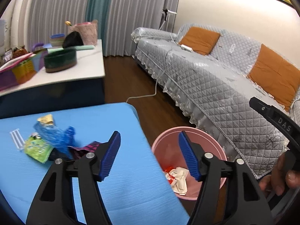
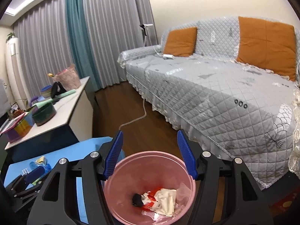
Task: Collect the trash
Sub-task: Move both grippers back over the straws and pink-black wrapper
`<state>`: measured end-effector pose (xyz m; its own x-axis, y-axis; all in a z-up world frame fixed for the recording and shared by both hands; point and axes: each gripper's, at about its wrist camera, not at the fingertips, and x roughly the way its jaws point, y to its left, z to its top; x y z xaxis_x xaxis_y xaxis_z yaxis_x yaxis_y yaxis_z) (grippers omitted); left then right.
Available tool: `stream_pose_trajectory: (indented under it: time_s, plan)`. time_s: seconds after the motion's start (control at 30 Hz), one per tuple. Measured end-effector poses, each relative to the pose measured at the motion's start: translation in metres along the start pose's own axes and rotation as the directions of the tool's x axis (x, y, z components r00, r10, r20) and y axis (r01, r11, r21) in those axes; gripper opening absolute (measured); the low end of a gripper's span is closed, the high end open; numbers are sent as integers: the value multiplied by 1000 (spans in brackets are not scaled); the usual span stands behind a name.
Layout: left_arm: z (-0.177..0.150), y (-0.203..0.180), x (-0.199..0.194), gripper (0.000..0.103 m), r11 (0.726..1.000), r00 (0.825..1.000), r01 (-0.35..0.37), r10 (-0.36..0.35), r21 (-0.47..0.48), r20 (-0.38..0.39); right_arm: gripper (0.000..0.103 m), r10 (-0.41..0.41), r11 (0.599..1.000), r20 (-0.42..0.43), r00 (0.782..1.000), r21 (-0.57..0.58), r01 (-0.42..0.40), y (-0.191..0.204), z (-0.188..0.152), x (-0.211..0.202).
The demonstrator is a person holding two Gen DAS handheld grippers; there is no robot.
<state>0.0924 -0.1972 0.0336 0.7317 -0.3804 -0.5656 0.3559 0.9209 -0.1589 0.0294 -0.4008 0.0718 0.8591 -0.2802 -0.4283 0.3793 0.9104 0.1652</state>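
A pink bin stands on the floor beside a blue table; it also shows in the right wrist view. It holds white and red wrappers and a small black piece. On the table lie a blue wrapper, a green packet, a dark pink wrapper and a clear plastic strip. My left gripper is open and empty over the table's right edge. My right gripper is open and empty above the bin; its body shows in the left wrist view.
A grey quilted sofa with orange cushions runs along the right. A white cable trails on the wood floor. A white counter at the back left carries a green bowl and coloured containers.
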Motion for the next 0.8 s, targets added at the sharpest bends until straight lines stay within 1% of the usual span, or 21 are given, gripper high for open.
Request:
stream_pose_trajectory:
  time_s: [0.07, 0.17, 0.4, 0.53, 0.6, 0.7, 0.8]
  plan:
    - [0, 9, -12, 69, 1000, 1000, -15, 15, -8, 22, 60, 35, 999, 4, 999, -17, -35, 11, -1, -4]
    - [1, 29, -33, 72, 998, 996, -60, 62, -28, 71, 60, 64, 997, 2, 998, -51, -64, 29, -5, -9]
    - [8, 80, -63, 73, 988, 983, -140, 147, -67, 112, 60, 128, 984, -31, 991, -122, -131, 72, -19, -18]
    - [19, 118, -79, 73, 974, 966, -207, 219, -96, 137, 60, 170, 972, -57, 984, -158, -176, 93, -28, -20]
    - [27, 141, -86, 73, 962, 955, -244, 260, -120, 145, 60, 187, 965, -72, 980, -173, -197, 104, -33, -19]
    - [34, 166, -93, 73, 949, 942, -276, 298, -150, 154, 60, 212, 957, -95, 973, -183, -227, 119, -40, -16]
    - [32, 192, -97, 73, 931, 928, -311, 341, -191, 152, 60, 237, 946, -123, 964, -196, -258, 137, -49, -10]
